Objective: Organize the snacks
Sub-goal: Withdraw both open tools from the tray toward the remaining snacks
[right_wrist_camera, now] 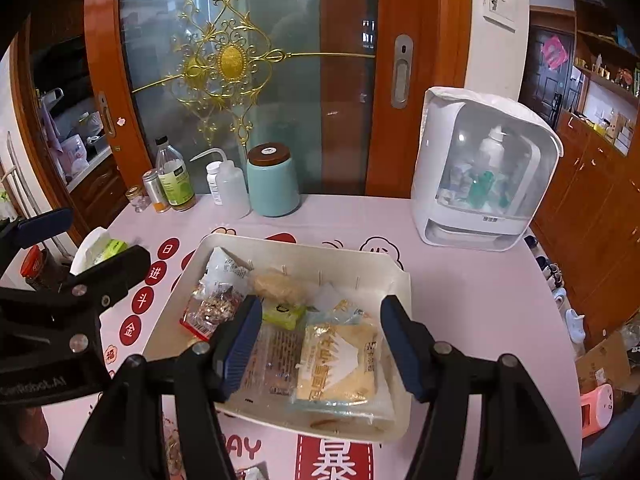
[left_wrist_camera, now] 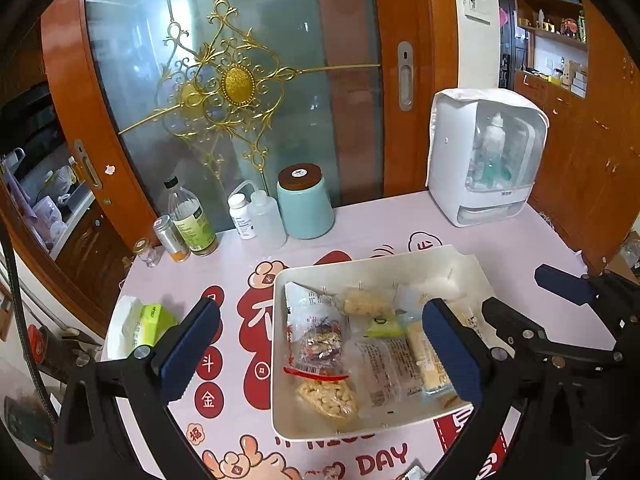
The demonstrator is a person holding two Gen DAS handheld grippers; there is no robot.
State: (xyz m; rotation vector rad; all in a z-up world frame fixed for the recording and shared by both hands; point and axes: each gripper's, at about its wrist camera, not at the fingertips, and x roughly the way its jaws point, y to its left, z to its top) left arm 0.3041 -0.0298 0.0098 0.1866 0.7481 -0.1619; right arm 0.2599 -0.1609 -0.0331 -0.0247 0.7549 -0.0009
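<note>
Over the table's near edge I hold the left gripper [left_wrist_camera: 320,350] and right gripper [right_wrist_camera: 320,344] open and empty above the tray [right_wrist_camera: 224,248] of snacks [right_wrist_camera: 336,360]; slippery overlapping wrappers risk a double pick.

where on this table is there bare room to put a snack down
Free: the tablecloth between the white tray and the white cabinet, and right of the tray. Crowded: the tray itself, and the back-left row of bottles beside the teal canister.

Snack packets [left_wrist_camera: 328,344] in tray [left_wrist_camera: 360,268] on table [left_wrist_camera: 520,240]; bottles [left_wrist_camera: 192,220], canister [left_wrist_camera: 306,204] behind
</note>
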